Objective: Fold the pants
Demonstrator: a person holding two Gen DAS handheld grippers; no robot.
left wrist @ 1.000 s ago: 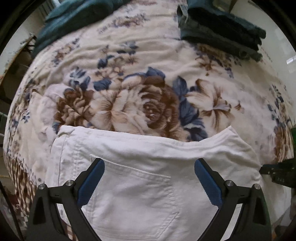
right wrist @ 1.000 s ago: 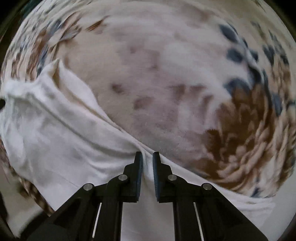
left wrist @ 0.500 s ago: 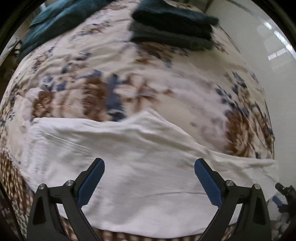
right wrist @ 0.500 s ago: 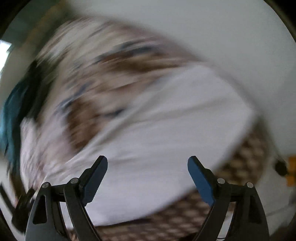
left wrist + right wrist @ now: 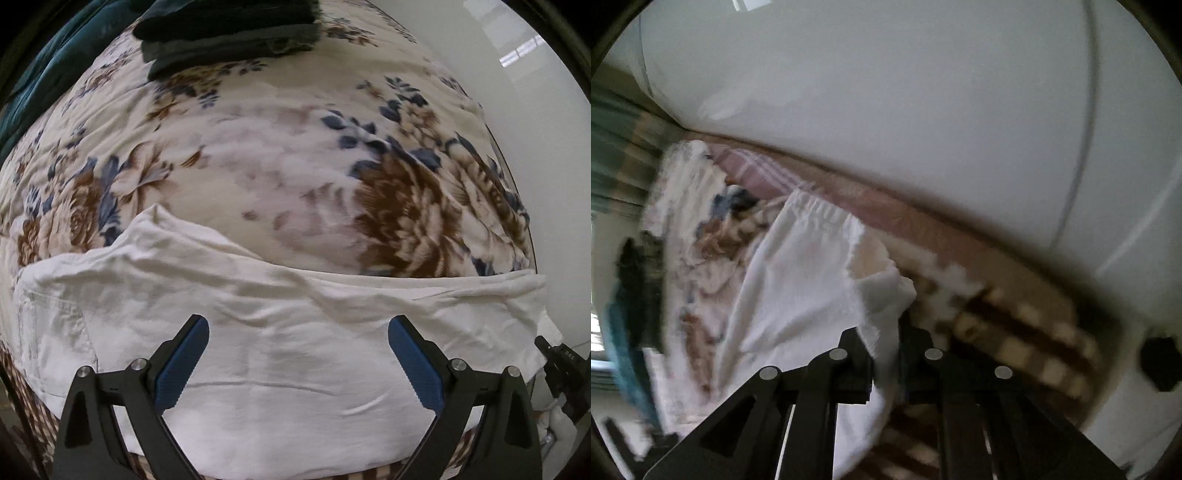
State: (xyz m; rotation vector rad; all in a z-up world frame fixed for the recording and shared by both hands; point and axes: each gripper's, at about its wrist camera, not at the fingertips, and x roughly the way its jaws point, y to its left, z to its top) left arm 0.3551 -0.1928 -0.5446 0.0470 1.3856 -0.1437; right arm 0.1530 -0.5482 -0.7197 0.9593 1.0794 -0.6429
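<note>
1. Left wrist view: the left gripper (image 5: 297, 363) hangs with its jaws spread wide, blue ridged pads (image 5: 181, 365) apart and holding nothing, above the white pants (image 5: 280, 332).
2. The pants lie as a broad band across the lower half of the frame, their far edge running from a raised peak at centre left down to the right margin, where the cloth ends near the bed's edge.
3. Beyond that edge the floral blanket (image 5: 295, 166) lies bare through the middle of the frame up to a stack of dark folded clothes (image 5: 229, 33) at top centre.
4. The pants are soft, creased cotton with a stitched seam at lower left; the blanket is plush, printed with brown and blue flowers. A checked brown border (image 5: 26, 398) shows at lower left, a pale glossy floor (image 5: 535, 110) at right.
5. The right gripper (image 5: 565, 373) appears as a dark shape at the lower right edge.
6. Right wrist view, blurred: the right gripper (image 5: 884, 349) has its jaws pinched close on a frayed end of the white pants (image 5: 798, 266), which trail to centre left over the blanket (image 5: 701, 236).
7. The checked border (image 5: 1015, 332) crosses the lower right; pale floor (image 5: 886, 92) fills the upper frame.
</note>
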